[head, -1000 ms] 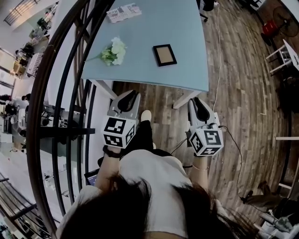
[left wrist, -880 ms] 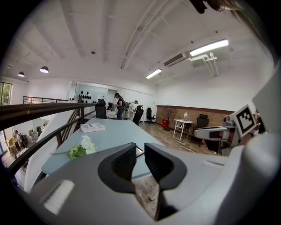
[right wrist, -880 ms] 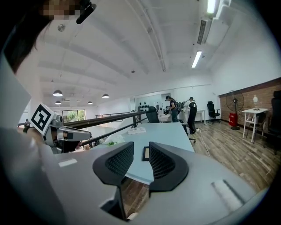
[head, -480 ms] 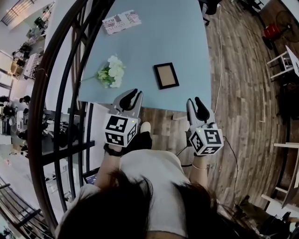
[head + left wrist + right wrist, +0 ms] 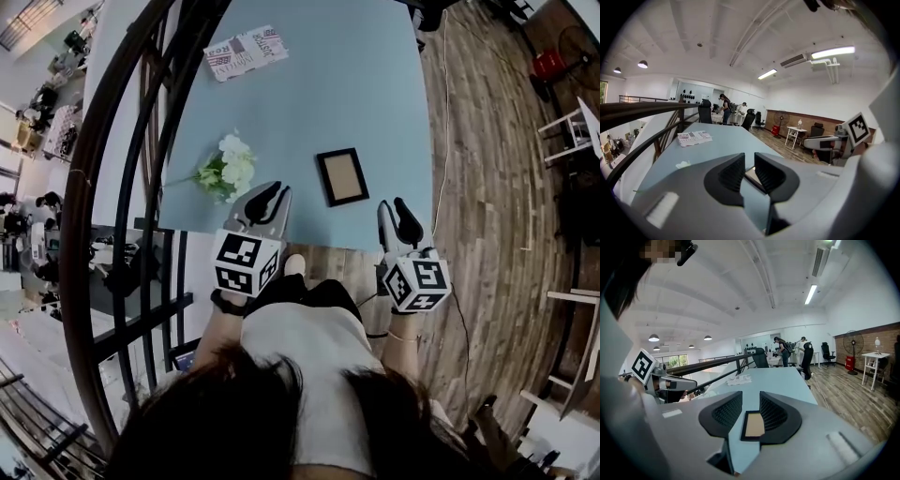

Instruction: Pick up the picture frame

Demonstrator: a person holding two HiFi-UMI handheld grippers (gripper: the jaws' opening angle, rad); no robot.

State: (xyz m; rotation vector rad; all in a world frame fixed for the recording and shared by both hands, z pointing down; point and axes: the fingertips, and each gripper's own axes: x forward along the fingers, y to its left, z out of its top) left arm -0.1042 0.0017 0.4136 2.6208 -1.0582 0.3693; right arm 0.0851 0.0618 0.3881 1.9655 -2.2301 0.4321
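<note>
Wooden plank flooring [image 5: 487, 187] surrounds a pale blue bench [image 5: 337, 84], with a dark curved metal railing [image 5: 637, 111] along the bench's left side. A small black rectangular picture frame with a tan inset [image 5: 342, 176] lies flat on the bench near its front edge. To the frame's left rests a sprig of white flowers with green leaves [image 5: 228, 172], and a printed paper leaflet [image 5: 246, 52] sits at the far end.

The left gripper [image 5: 267, 202] hovers over the front edge, between flowers and frame, its fingers [image 5: 733, 173] narrowly parted around nothing. The right gripper [image 5: 401, 217] hangs by the front right corner, fingers [image 5: 776, 413] spread moderately. The frame shows through their gap, lying untouched beyond them.
</note>
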